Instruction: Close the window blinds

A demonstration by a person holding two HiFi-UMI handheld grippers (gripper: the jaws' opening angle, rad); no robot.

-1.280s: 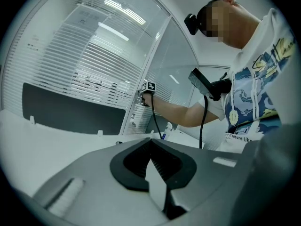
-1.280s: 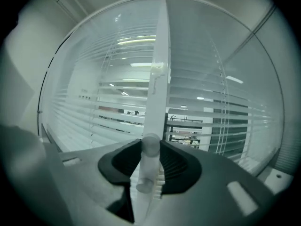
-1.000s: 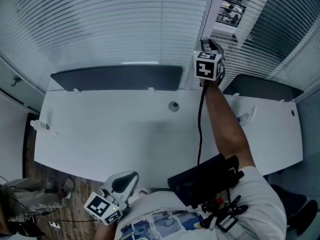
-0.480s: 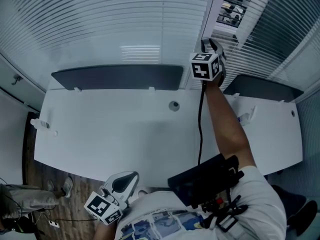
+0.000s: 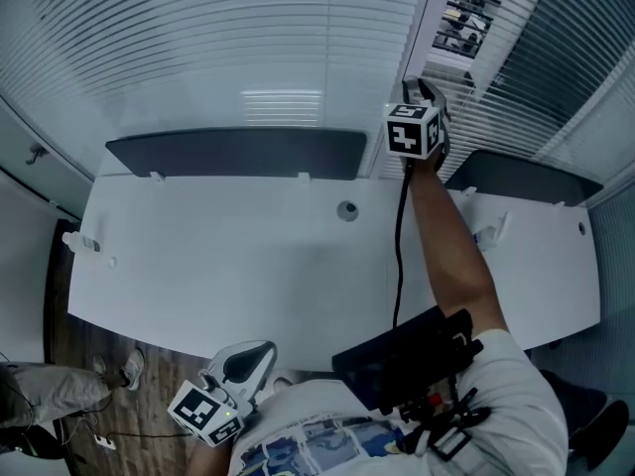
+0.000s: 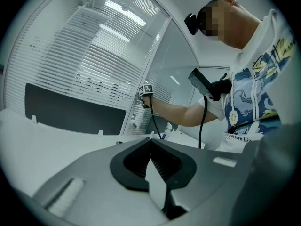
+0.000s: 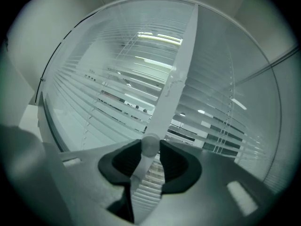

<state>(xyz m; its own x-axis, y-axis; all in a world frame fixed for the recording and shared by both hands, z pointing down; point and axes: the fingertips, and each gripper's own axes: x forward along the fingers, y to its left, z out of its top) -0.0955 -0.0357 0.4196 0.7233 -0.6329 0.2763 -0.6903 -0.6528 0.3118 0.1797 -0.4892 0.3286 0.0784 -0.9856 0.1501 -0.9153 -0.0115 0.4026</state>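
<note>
White slatted blinds [image 5: 228, 48] cover the window behind the desk; a second blind [image 5: 556, 58] hangs at the right, with a gap of open slats near the white frame post [image 5: 427, 18]. My right gripper [image 5: 422, 89] is raised at that post. In the right gripper view it [image 7: 150, 147] is shut on the translucent blind wand [image 7: 149, 145], whose rounded end sits between the pads. My left gripper [image 5: 256, 353] hangs low by the person's body, its jaws [image 6: 151, 142] shut on nothing.
A white desk [image 5: 248, 266] lies between me and the window, with dark divider panels [image 5: 238, 154] along its back edge. A cable hole [image 5: 346, 209] sits mid-desk, a small bottle [image 5: 79, 246] at the left edge, another small item [image 5: 486, 231] at the right.
My right gripper's marker cube has twisted slightly at the wand. A bright band has appeared on the left blind's slats. A person's legs at lower left have moved out.
</note>
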